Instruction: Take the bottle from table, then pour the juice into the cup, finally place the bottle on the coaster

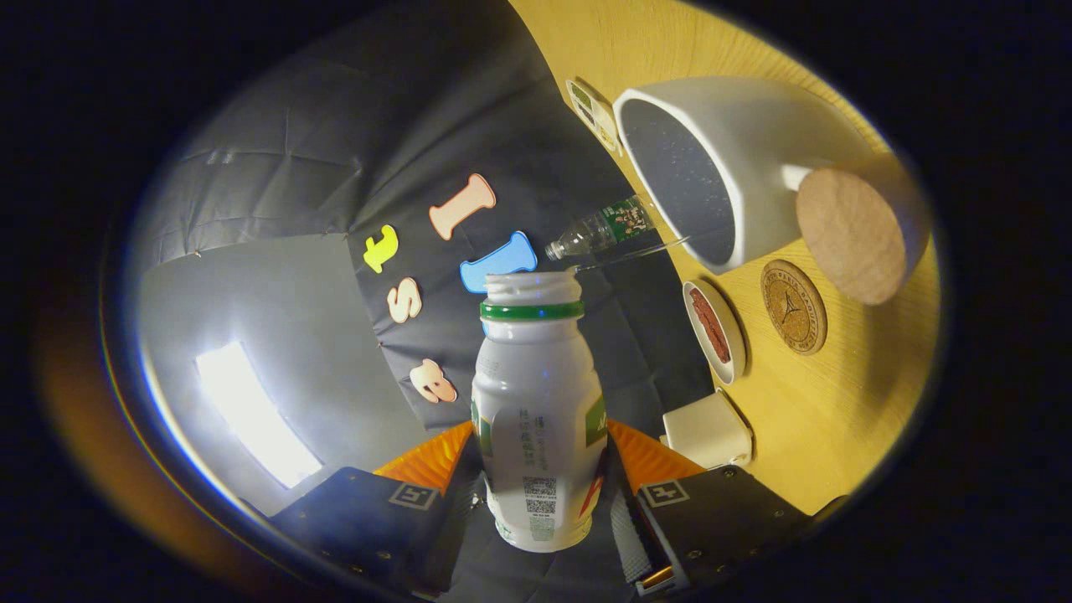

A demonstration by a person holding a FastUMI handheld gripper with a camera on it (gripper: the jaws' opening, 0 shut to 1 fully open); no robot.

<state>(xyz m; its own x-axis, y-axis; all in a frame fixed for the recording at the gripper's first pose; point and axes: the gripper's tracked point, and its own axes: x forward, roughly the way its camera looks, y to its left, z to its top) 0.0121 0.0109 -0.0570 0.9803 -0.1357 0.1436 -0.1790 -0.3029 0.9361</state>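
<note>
Your gripper [536, 481] pinches the bottle [536, 410] by its lower body, one finger pressed on each side. The bottle's long axis runs straight ahead along the fingers, its open mouth pointing away from you. The whole view is rolled, so the table [837, 419] stands to the right of the fingers. The cup [754, 167] lies beyond the mouth and off to the right, its opening facing the bottle. The coaster [793, 306] sits just beside the cup, nearer the fingers.
</note>
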